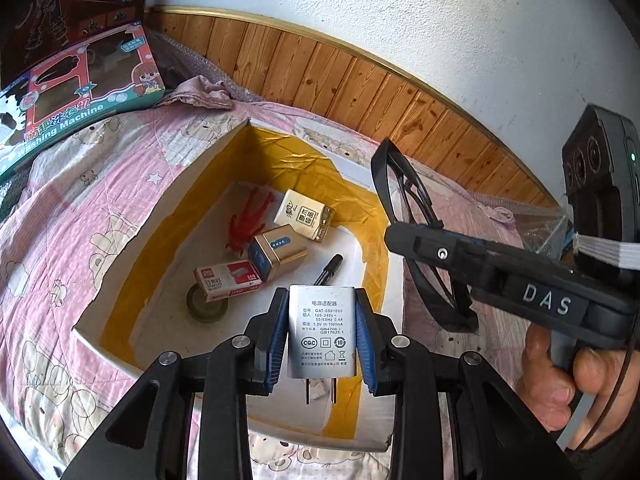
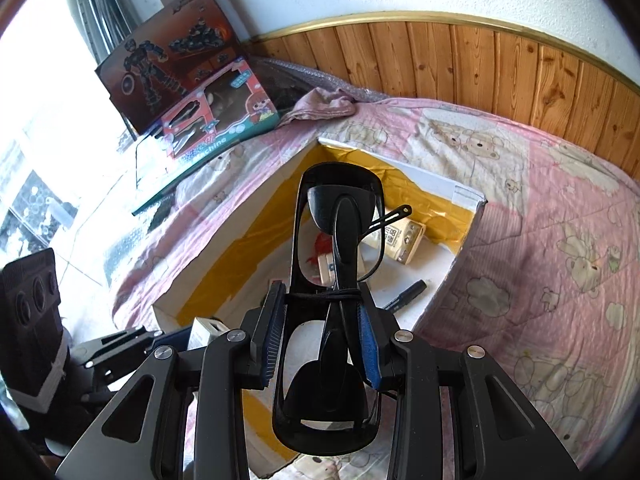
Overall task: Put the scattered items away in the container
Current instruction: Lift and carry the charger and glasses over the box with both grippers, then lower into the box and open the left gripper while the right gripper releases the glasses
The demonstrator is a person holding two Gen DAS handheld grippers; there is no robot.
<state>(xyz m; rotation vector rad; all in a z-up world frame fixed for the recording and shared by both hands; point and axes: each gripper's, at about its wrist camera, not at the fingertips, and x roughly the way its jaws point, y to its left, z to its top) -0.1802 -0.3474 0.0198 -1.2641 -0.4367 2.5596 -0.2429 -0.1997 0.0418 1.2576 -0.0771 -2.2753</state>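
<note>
Silver power adapter (image 1: 321,331), prongs down, label showing.

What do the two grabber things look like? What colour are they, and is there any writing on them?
Both are black, with flat angular linkage arms joined by round silver bolts. The fingers carry ribbed blue pads. The left gripper fills its own camera's lower view. The right gripper, seen from the side, has white raised letters "DAS", a silver screw, a small green light, white straps and a thin black cable.
</note>
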